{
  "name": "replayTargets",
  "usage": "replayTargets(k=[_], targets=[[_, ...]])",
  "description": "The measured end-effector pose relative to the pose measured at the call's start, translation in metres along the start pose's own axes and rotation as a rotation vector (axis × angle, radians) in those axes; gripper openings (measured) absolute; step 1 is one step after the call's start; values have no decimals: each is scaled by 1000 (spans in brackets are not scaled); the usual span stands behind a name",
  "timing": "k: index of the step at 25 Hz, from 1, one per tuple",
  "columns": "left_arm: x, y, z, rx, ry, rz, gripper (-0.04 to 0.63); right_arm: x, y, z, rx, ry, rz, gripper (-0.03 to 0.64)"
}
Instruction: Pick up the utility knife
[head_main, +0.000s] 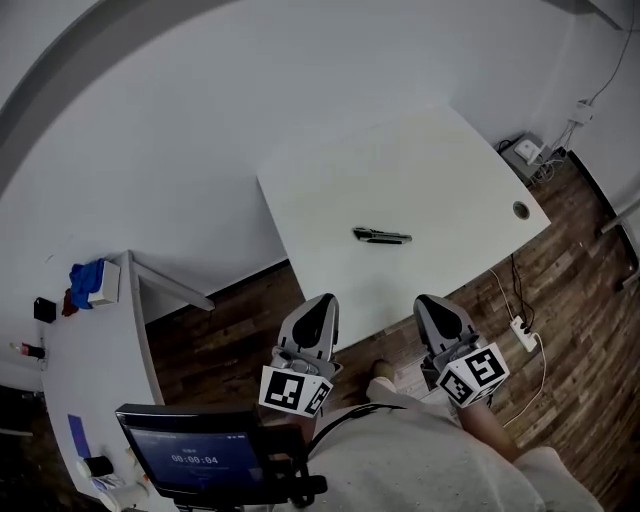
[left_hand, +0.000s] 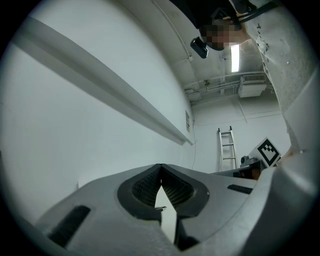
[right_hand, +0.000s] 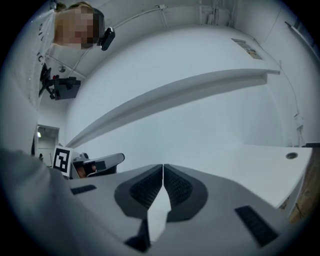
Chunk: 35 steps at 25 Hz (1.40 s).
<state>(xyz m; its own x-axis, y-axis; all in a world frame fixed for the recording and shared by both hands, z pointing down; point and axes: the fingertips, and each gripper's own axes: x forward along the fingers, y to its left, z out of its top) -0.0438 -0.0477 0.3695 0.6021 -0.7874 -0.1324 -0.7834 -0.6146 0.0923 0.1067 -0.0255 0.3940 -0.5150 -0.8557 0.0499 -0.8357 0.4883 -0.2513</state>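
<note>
The utility knife (head_main: 381, 236), dark and slim, lies flat near the middle of the white table (head_main: 450, 170) in the head view. Both grippers hover in front of the table's near edge, short of the knife. My left gripper (head_main: 317, 306) is below and left of the knife, my right gripper (head_main: 441, 306) below and right of it. Both are empty. In the left gripper view the left gripper (left_hand: 160, 168) has its ribbed pads pressed together. My right gripper (right_hand: 163, 167) in its own view is likewise shut. Neither gripper view shows the knife.
A cable hole (head_main: 520, 210) sits near the table's right corner. A white power strip (head_main: 523, 333) with cords lies on the wooden floor (head_main: 560, 300). A side desk (head_main: 90, 350) with a blue item (head_main: 88, 283) stands left, a screen (head_main: 195, 458) below. A ladder (left_hand: 227, 148) leans far off.
</note>
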Motion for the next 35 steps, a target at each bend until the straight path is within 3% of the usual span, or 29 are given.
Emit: replayTargets(k=[12,35], targets=[[24,14,-21,12,31,68,8,42,-13,-22,0,109,181,9],[58,52,-91,-37,49,32,8,98,-35,-93,-21,217,222,10]])
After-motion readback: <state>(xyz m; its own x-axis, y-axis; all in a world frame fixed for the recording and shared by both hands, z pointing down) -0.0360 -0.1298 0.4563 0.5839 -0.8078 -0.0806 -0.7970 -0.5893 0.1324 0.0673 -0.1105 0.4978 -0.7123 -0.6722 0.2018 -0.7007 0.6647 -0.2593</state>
